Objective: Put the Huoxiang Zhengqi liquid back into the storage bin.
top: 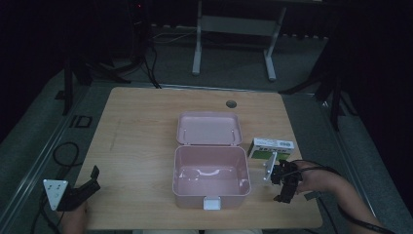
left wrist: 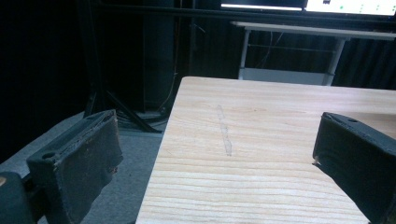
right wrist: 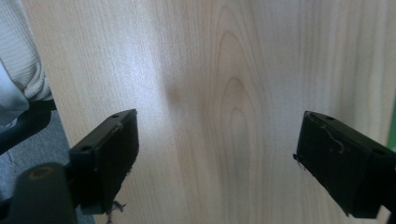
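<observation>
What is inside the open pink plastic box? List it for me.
The open pink plastic box holds nothing visible: only its bare glossy floor with light reflections. The strip of floor just behind the near wall is hidden by that wall. The white latch hangs outside.

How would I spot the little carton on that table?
Start at the open pink box in the middle of the wooden table. Look just past its right wall: the carton lies there, beside the right gripper. It is the only white-and-green thing, small and oblong.

Glossy pink plastic box (top: 211,170), matt wooden table (top: 141,146)
</observation>
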The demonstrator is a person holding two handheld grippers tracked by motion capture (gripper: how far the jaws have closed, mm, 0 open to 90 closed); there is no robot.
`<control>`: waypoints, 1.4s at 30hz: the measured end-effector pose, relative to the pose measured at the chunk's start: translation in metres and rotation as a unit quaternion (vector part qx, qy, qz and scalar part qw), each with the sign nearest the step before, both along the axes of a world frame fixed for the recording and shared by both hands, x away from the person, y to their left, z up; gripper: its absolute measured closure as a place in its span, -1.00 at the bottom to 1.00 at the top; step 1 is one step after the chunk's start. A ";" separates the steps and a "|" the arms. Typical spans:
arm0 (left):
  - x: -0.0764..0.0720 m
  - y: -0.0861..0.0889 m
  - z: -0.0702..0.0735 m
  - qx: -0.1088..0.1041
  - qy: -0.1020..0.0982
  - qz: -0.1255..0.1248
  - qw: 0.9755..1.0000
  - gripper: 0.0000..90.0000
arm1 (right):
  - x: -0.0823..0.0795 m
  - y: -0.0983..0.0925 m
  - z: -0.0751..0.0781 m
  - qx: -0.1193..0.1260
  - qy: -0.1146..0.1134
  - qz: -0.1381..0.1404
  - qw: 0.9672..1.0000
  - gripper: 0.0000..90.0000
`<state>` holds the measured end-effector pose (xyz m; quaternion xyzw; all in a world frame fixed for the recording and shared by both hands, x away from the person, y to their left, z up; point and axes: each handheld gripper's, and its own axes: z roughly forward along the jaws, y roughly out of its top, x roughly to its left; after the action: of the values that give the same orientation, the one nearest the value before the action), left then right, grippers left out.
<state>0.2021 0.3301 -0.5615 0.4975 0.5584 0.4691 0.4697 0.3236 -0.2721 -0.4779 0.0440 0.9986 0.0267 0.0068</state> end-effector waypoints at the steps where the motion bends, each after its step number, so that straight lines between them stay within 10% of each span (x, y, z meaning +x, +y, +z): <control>1: 0.000 0.000 0.000 0.000 0.000 0.000 1.000 -0.98 | 0.000 0.000 0.002 0.001 -0.005 0.003 1.000 -0.71; 23: 0.000 -0.001 0.000 0.001 0.001 -0.008 1.000 -0.98 | 0.053 -0.001 0.065 0.024 -0.063 0.012 0.998 -0.55; 42: 0.001 -0.003 0.000 0.005 0.004 -0.011 1.000 -0.98 | 0.110 0.000 0.053 -0.012 -0.070 -0.022 0.997 -0.34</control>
<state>0.2027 0.3276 -0.5619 0.5078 0.5525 0.4648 0.4699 0.4339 -0.2722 -0.4247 0.0637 0.9948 0.0176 0.0777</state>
